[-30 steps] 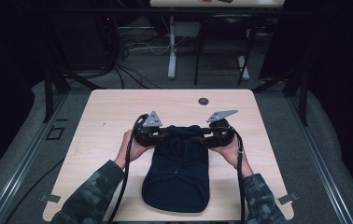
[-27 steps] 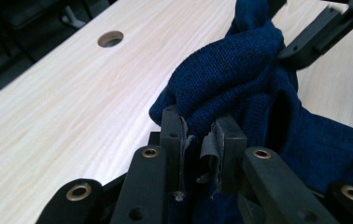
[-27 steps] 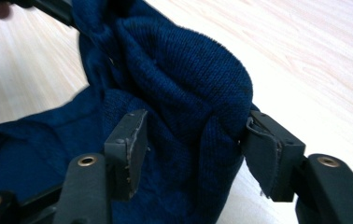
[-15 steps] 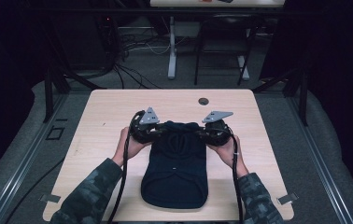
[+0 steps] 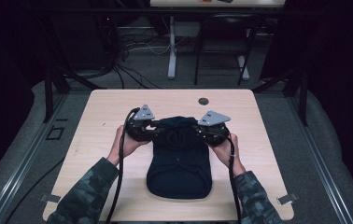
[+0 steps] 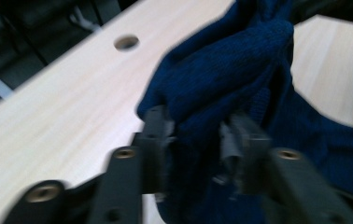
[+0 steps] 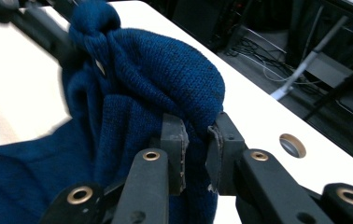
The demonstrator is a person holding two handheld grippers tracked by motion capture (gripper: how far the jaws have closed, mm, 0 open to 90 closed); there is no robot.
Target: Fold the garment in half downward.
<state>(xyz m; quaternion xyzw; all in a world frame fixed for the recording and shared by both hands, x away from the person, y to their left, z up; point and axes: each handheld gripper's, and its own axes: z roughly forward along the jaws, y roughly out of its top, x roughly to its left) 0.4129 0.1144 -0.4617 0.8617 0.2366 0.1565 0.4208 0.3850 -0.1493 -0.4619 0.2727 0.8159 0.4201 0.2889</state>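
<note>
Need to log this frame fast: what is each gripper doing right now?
Left gripper: jaws just opening, the blue knit garment still between them.
Right gripper: shut on the garment's bunched far edge.

navy knit garment point(image 5: 179, 170) on wooden table point(image 5: 104, 112)

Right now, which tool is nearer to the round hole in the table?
Right. The right tool sits just below the hole; the left tool sits farther off, down-left, across the blue garment.

Dark navy knit sweater point(image 5: 179, 161) — pale wood-grain table point(image 5: 104, 112), black-jawed hand-held grippers, grey-green camouflage sleeves point(image 5: 83, 198).
</note>
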